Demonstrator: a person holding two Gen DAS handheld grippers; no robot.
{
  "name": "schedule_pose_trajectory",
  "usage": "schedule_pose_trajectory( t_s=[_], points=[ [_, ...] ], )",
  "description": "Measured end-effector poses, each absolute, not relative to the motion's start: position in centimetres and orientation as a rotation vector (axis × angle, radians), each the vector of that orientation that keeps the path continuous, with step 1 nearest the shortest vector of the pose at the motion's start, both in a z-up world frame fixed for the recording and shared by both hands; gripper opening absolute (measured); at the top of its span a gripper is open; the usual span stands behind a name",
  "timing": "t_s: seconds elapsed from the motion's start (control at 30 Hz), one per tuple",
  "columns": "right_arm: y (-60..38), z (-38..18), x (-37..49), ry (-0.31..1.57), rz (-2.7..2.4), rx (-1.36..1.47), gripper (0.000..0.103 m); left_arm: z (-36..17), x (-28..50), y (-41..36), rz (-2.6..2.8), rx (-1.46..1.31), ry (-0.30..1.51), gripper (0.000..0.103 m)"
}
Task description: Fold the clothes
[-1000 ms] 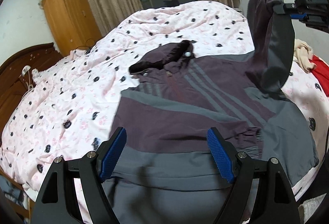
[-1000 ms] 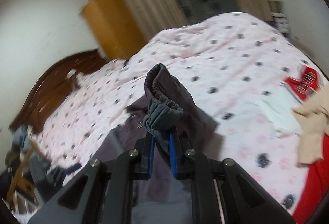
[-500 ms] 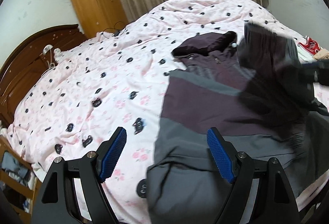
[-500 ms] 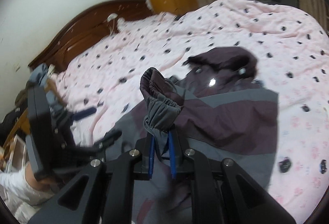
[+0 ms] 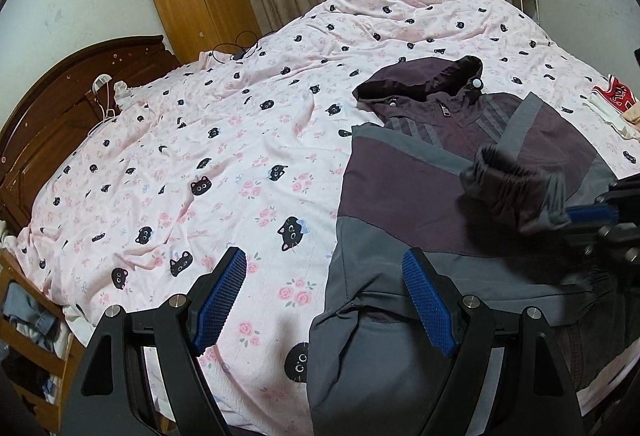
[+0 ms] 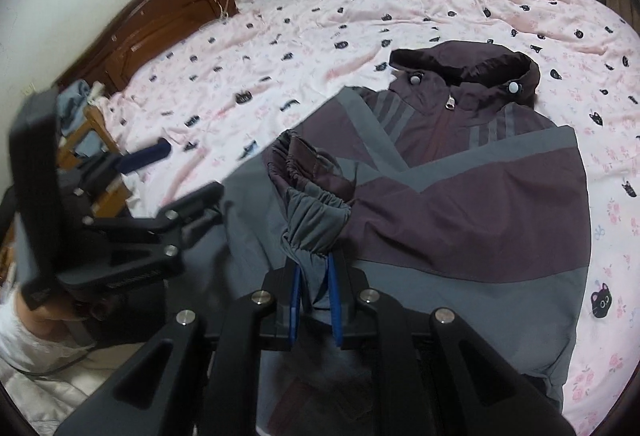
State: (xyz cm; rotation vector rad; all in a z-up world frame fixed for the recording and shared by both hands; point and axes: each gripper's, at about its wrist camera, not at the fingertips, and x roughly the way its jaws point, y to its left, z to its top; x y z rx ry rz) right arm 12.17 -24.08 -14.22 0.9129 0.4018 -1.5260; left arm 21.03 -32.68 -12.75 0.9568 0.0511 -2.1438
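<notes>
Sleeve cuff held over the jacket (image 6: 472, 196)

My right gripper (image 6: 314, 286) pinches the cuff (image 6: 316, 224) above the bed (image 5: 240, 140); my left gripper (image 5: 326, 300) hangs wide open, empty.

A: The hooded jacket (image 6: 472, 220)?
B: Dark plum with grey bands and faint stripes by the collar.
A: The duvet cover (image 5: 248, 140)?
B: Pale pink, black cat faces, pink roses.

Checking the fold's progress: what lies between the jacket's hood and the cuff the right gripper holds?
Only the jacket's own front: zipper, striped chest and folded-over sleeve. The right wrist view shows it between hood and cuff in the right gripper.
</notes>
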Motion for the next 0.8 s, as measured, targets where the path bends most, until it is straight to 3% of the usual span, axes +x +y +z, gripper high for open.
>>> schedule_pose_trajectory(
  t_s=[0.1,0.17,0.3,0.8],
  points=[
    [-24.5,-14.6,12.6,0.442,-1.526,0.916,0.019,-12.8,21.1,-32.7,-2.143,0.957,0.052,0.077],
    [-24.7,-14.8,12.9,0.439,-1.499,0.927,0.032,-12.8,21.2,-32.7,-2.142,0.958,0.053,0.077],
    [-24.2,-14.4,12.9,0.388,-1.450,0.935,0.047,-12.9,21.3,-32.9,-2.136,0.963,0.056,0.077],
    [-20.8,-10.8,5.8,0.175,-1.555,0.968,0.048,-11.7,17.6,-31.3,-2.257,0.949,0.086,0.077]
  ],
)
